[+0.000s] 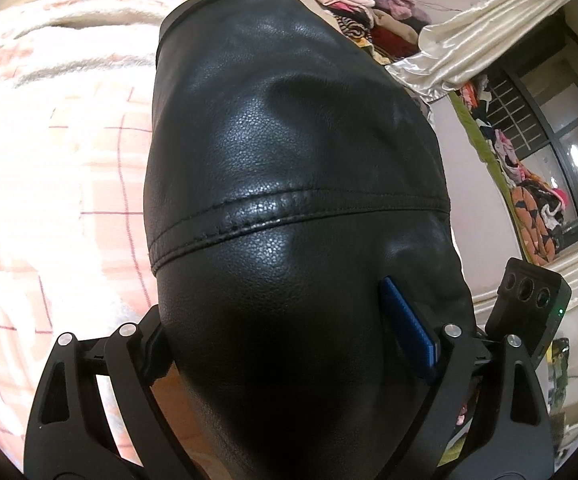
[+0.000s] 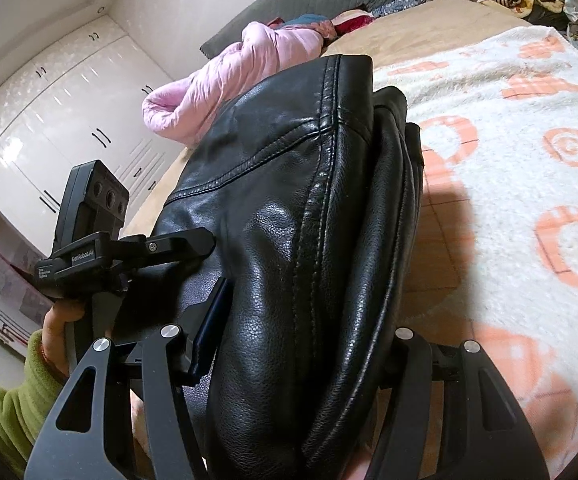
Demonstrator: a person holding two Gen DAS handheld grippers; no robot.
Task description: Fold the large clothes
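In the left wrist view the left gripper is clamped on a thick bundle of the black leather jacket, whose folded bulk fills the space between the wide-set fingers; one blue pad presses into the leather on the right side, while the other pad is hidden behind the garment, so the contact there is only likely. The jacket hangs forward over the bed, above the pink-checked blanket, with a heap of clothes at the bed's far edge. In the right wrist view the right gripper likewise grips several stacked layers of the same jacket, seams and edges bunched between its fingers, near the blanket's left edge; a pink padded coat lies toward the bed's far left corner. The other gripper shows at the left, held by a hand in a green sleeve. The step in hand appears to be carrying the partly folded jacket, gripped at both ends. Next it needs lowering flat onto the blanket, layers kept aligned, before either grip loosens.
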